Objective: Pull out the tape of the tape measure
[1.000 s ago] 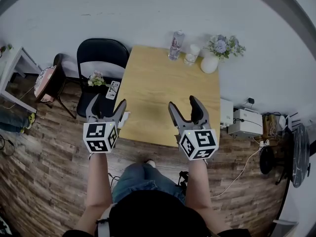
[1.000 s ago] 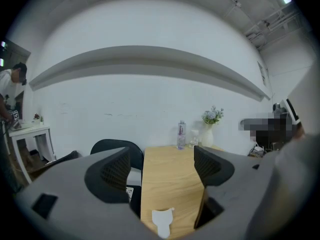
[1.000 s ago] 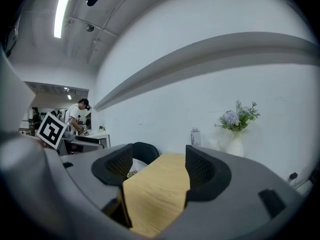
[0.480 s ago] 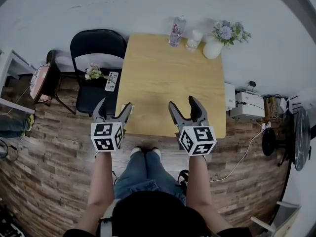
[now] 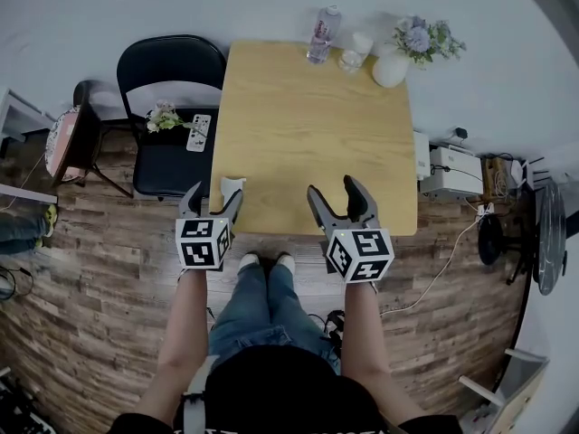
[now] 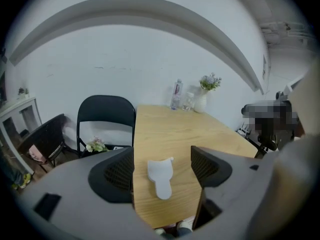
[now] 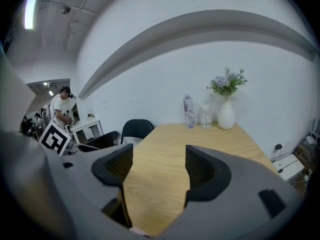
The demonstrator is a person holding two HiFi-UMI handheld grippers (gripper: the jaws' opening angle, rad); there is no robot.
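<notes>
The tape measure point(image 5: 232, 186), a small white case, lies flat on the wooden table point(image 5: 317, 125) at its near left corner, close to the left edge. The left gripper point(image 5: 211, 202) hangs just short of it at the table's near edge. Its jaws stand wide apart and have just been closing a little. In the left gripper view the tape measure point(image 6: 161, 176) shows in the gap between the two jaws, a little beyond the pads, and neither pad touches it.

The right gripper point(image 5: 333, 193) is over the near edge of the table, well to the right of the tape measure. Its jaws are also spread, with only bare tabletop between them. A bottle point(image 5: 324, 34) and a white vase point(image 5: 391, 69) stand at the far edge.
</notes>
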